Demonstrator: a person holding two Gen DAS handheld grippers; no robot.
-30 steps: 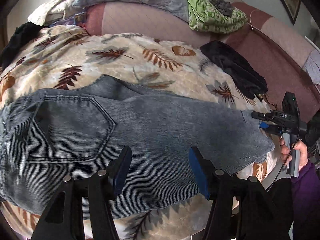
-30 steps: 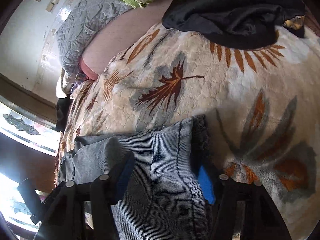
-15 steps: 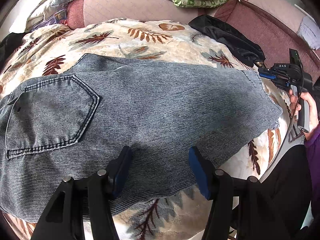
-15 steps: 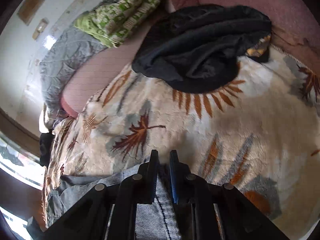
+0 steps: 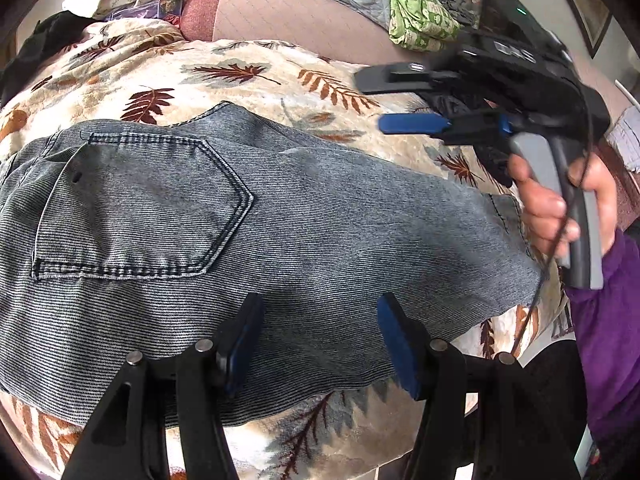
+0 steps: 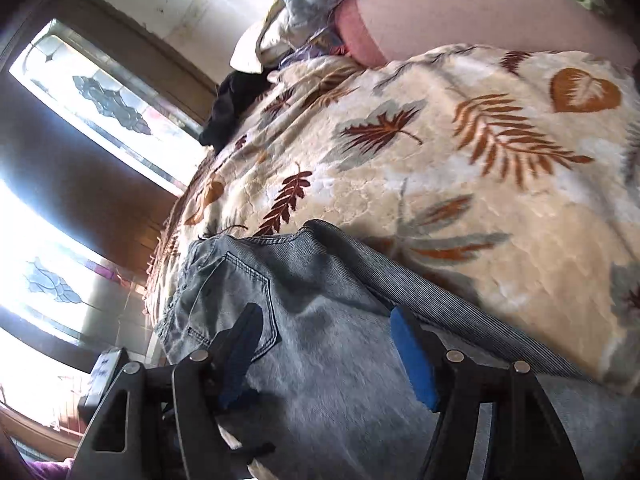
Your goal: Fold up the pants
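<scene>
Denim pants (image 5: 304, 216) lie flat on the leaf-print blanket (image 5: 248, 76), just ahead of the left hand-held gripper (image 5: 320, 340); in the left wrist view its jaws stand partly apart above the cloth, gripping nothing, with the back pocket (image 5: 136, 208) ahead to its left. Ahead to its right, the right hand-held gripper (image 5: 384, 100) hangs above the blanket beyond the pants' far edge, jaws apart and empty, a hand (image 5: 560, 208) on its grey handle. In the right wrist view, somewhat blurred, that gripper's jaws have just been opening; they stand wide over the pants (image 6: 332, 344), nothing between the pads, the blanket (image 6: 480, 184) beyond.
</scene>
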